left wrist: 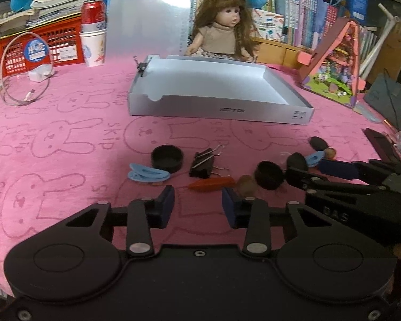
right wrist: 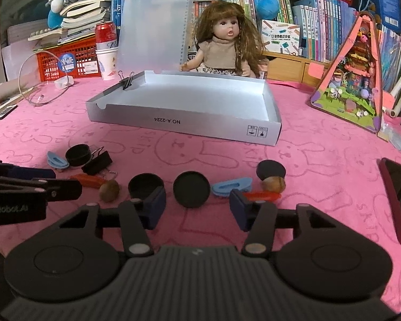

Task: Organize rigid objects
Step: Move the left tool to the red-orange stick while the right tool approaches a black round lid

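Fingers of our left gripper (left wrist: 197,206) stand apart with nothing between them, hovering over the pink table (left wrist: 66,139) just short of a red spindle-shaped piece (left wrist: 211,184). Our right gripper (right wrist: 197,208) likewise has its fingers apart and clamps nothing; a black round lid (right wrist: 191,189) lies on the cloth just ahead of the gap, with a black cup (right wrist: 144,184) by the left finger and a blue clip (right wrist: 231,186) and a second red piece (right wrist: 262,195) by the right one. Beyond these we see a walnut (right wrist: 109,190), another walnut (right wrist: 273,183) touching a black disc (right wrist: 270,169), a black binder clip (left wrist: 201,161), a black round cap (left wrist: 167,157) and a second blue clip (left wrist: 147,174). Farther back lies the open grey box (right wrist: 184,123), its tray bare, one binder clip (right wrist: 127,80) on its left wall. Behind it sits a doll (right wrist: 226,42), a red can (right wrist: 106,33) on paper cups, and a pink toy house (right wrist: 353,80)
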`<state>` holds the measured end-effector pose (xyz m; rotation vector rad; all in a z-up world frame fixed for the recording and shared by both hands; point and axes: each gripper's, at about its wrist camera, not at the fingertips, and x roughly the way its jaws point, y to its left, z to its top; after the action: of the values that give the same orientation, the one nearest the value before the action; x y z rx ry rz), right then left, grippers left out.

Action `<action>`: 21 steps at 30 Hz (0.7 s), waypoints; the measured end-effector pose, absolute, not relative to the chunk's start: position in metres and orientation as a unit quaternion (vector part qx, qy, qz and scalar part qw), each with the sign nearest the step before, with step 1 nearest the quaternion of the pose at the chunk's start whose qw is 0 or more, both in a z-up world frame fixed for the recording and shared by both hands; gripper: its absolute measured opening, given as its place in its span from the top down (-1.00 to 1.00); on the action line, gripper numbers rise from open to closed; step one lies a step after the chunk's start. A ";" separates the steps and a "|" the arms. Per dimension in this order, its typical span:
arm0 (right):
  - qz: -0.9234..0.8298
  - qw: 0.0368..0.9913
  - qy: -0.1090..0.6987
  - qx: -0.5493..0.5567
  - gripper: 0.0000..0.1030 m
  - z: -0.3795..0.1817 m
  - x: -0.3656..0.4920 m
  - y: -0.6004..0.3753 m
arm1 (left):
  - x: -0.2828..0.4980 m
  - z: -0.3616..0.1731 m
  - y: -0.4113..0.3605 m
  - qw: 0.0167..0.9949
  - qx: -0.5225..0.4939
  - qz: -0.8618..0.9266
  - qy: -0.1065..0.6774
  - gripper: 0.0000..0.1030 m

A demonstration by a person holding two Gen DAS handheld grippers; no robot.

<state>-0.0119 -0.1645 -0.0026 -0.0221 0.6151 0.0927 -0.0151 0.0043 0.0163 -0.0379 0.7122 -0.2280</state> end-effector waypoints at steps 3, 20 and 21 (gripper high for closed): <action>0.051 0.952 0.300 -0.013 -0.14 -0.003 -0.008 -0.164 | -0.012 0.015 0.001 0.931 -0.019 -0.110 0.347 0.28; 0.057 0.951 0.302 0.000 0.26 -0.003 -0.004 -0.170 | 0.000 0.010 -0.010 0.933 -0.028 -0.105 0.343 0.27; 0.055 0.952 0.303 -0.001 0.26 -0.002 -0.004 -0.171 | 0.000 0.009 -0.012 0.934 -0.027 -0.103 0.341 0.27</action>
<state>-0.0044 -0.1711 -0.0025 -0.0013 0.6153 0.1109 0.0005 -0.0116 0.0092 -0.0545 0.6984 -0.2110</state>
